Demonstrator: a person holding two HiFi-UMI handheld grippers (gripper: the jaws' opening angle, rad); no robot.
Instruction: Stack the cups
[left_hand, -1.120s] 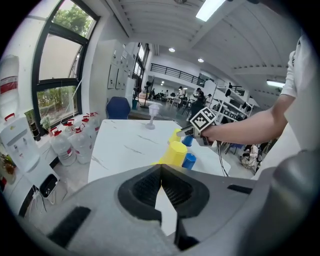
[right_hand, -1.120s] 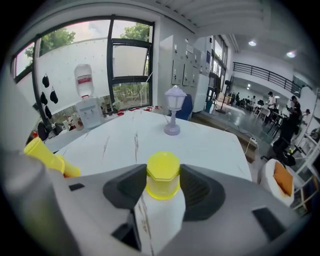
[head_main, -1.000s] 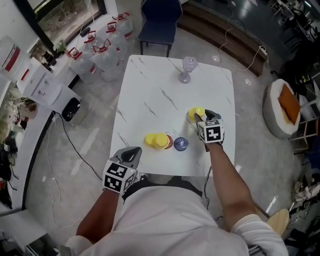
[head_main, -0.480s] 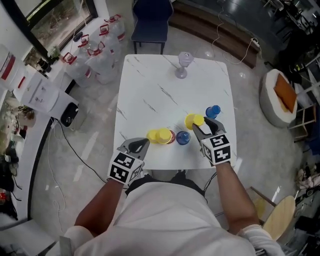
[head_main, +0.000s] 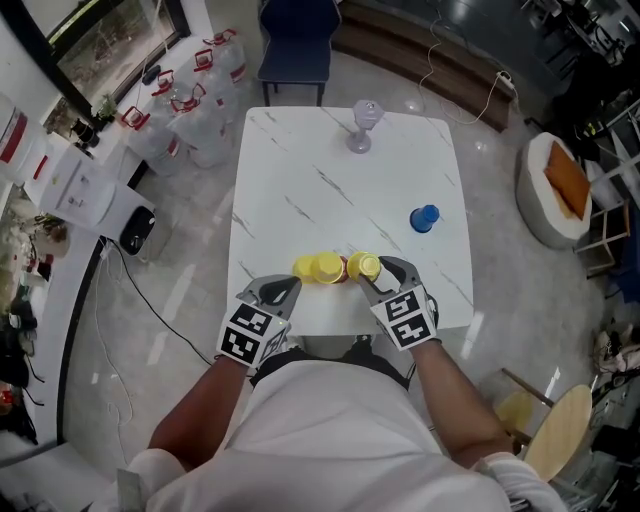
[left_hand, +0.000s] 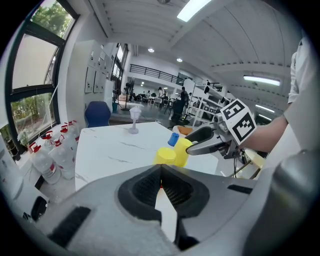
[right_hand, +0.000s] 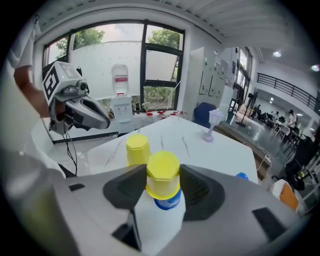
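Right gripper clamped on upturned yellow cup, which sits over a blue cup at the near edge of the table. Other yellow cups just left. Left gripper closed, empty. Second blue cup far right.

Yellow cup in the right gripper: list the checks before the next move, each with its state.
1. Right gripper clamped on upside-down yellow plastic cup: ok.
2. Yellow cup centred over blue plastic cup: ok, blue rim shows beneath.
3. Yellow cup fully seated: cannot tell.
4. Neighbouring yellow cup clear of the jaws: cannot tell, very close.
5. Left gripper shut, empty, aside: ok.
6. All cups stacked: not ok, another blue cup stands alone on the white marble table.
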